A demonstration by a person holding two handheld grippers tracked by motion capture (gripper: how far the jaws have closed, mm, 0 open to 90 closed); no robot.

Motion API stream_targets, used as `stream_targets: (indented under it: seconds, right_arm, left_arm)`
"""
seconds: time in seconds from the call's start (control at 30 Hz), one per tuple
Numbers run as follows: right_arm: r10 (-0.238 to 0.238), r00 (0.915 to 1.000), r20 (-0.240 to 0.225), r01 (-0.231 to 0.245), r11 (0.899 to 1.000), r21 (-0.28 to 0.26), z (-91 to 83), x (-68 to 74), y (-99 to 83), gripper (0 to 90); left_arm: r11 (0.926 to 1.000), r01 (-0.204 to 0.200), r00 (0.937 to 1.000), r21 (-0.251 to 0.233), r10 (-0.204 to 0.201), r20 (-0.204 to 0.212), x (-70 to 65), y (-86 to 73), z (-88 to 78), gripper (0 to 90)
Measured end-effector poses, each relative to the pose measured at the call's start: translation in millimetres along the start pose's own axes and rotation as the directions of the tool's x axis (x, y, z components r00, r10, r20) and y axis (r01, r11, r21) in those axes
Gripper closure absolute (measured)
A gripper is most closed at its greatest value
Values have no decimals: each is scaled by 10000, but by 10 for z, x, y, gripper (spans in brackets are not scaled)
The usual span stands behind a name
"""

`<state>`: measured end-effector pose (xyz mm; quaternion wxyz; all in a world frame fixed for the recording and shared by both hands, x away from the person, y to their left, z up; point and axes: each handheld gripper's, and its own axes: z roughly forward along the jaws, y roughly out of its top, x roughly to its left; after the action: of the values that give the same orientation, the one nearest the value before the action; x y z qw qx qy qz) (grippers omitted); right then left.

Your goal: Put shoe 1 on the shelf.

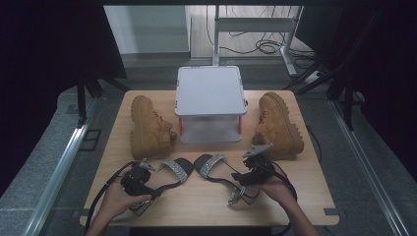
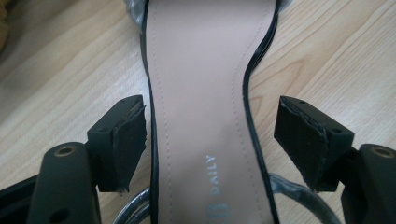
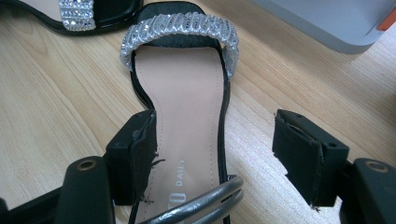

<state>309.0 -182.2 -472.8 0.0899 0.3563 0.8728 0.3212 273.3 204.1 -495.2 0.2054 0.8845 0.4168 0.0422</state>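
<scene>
pale wood grain covers the tabletop [image 1: 206, 196], which stands on a grey floor with dark curtains at both sides and loose cables behind. at its far middle sits a white-lidded box [image 1: 210, 103] with orange clips, and 2 tan boots flank it: the left boot [image 1: 147, 128] and the right boot [image 1: 278, 125], each lying close to the box. nearer the person lie 2 black sandals with glittering toe straps, toes close together near the tabletop's middle and heels spreading outward. the left sandal [image 1: 169, 174] runs back toward the left hand [image 1: 115, 201], and the left tongs [image 1: 142, 177] are lowered over it; in the left gripper view its beige insole [image 2: 201, 93] lies between the 2 black jaws, which stand apart on either side of the sole, the left pad just at its edge and the right pad clear of it, so these tongs are released. the right sandal [image 1: 216, 169] lies under the right tongs [image 1: 251, 169], held by the right hand [image 1: 275, 189]. in the right gripper view the sandal's strap [image 3: 180, 28] is ahead, its insole passes beside the left jaw, and the right jaw stands well off over bare wood, so these tongs are released too. a silvery buckle ring [image 3: 205, 200] lies at the heel.
</scene>
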Motion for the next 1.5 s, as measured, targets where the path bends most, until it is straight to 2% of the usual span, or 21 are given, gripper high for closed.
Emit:
stream_targets:
  seconds: [0.2,0.3,0.43,0.63,0.8,1.07,1.37,1.5]
  right_arm:
    - [-96,9999,-60,98,9995,299,49,-5,9,300]
    - [-132,9995,-272,149,9978,640,93,1,21,269]
    - [-363,9987,-362,408,9903,1326,171,42,56,247]
    - [-372,9989,-270,414,9835,1763,275,58,55,233]
    - [-672,9975,-234,707,9737,2166,330,87,47,238]
    - [-358,9981,-496,461,9730,2264,359,72,36,274]
    - [-439,9963,-732,609,9663,2500,397,102,37,319]
    - [-326,9965,-768,513,9653,2559,405,93,39,328]
  left_arm:
    - [9994,299,9995,172,-301,98,47,-45,34,301]
    - [9989,451,9984,155,-456,345,75,-55,50,336]
    - [9983,551,9963,182,-561,655,92,-55,76,374]
    - [9976,549,9960,411,-576,685,85,-27,104,400]
    - [9970,632,9953,455,-663,708,86,-22,109,407]
    - [9964,581,9958,623,-623,665,83,-7,127,397]
    - [9957,715,9951,591,-753,639,82,-10,124,411]
    - [9950,825,9940,560,-862,668,83,-14,122,415]
